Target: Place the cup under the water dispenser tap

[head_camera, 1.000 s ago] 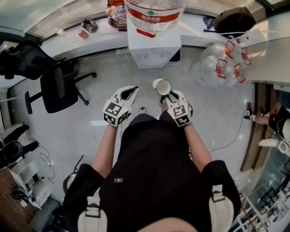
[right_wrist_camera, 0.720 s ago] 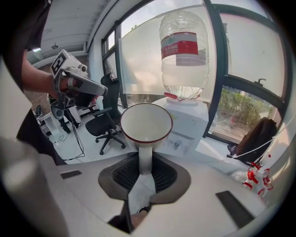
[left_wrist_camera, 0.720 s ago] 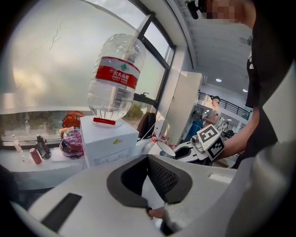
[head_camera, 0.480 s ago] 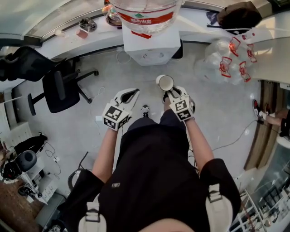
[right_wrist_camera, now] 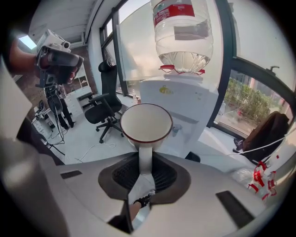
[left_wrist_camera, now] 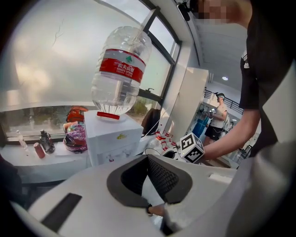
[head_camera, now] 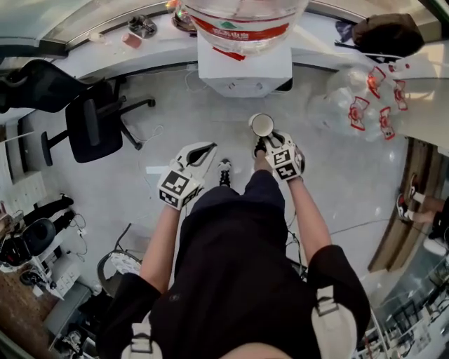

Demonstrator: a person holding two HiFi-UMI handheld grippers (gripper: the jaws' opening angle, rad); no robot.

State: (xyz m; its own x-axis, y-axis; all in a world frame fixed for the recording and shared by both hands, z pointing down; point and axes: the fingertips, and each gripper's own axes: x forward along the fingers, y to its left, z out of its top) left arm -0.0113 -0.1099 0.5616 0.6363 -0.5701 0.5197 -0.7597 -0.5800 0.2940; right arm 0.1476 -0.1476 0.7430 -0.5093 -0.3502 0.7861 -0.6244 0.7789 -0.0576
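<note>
The right gripper (right_wrist_camera: 144, 161) has its fingers clamped on the handle of the cup (right_wrist_camera: 146, 122), which is aloft just near of the water dispenser (right_wrist_camera: 178, 99). The left gripper (left_wrist_camera: 148, 172) has its fingers open and empty. The cup likely wants to go in upright and low, straight beneath the tap (right_wrist_camera: 177, 130).

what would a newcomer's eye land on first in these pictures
The big upturned water bottle on the white water dispenser dominates the top centre of the head view. Just below it, the right gripper holds a white cup by its handle, while the left gripper hangs open and empty beside it.
</note>
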